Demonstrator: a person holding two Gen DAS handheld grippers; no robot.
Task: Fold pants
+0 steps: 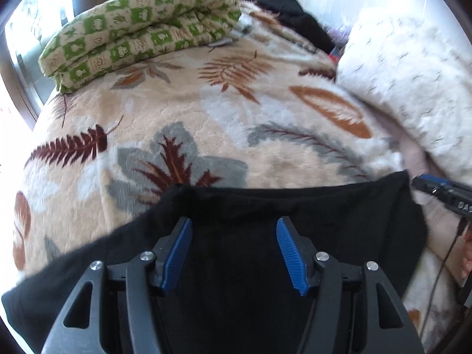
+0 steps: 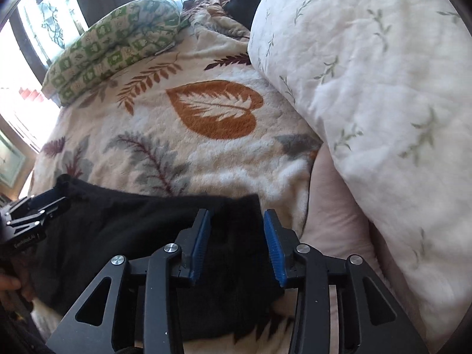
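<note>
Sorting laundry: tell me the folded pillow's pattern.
Green and cream checks with small motifs on the folded pillow; left wrist view shows it best.

1. A bed is covered by a plush cream blanket printed with brown, rust and grey leaves.
2. Black fabric pants lie flat across its near edge.
3. A folded green-and-cream checked quilt rests at the far left.
4. A puffy white duvet with small green sprigs is heaped along the right side.
5. A dark garment lies at the far end.
</note>
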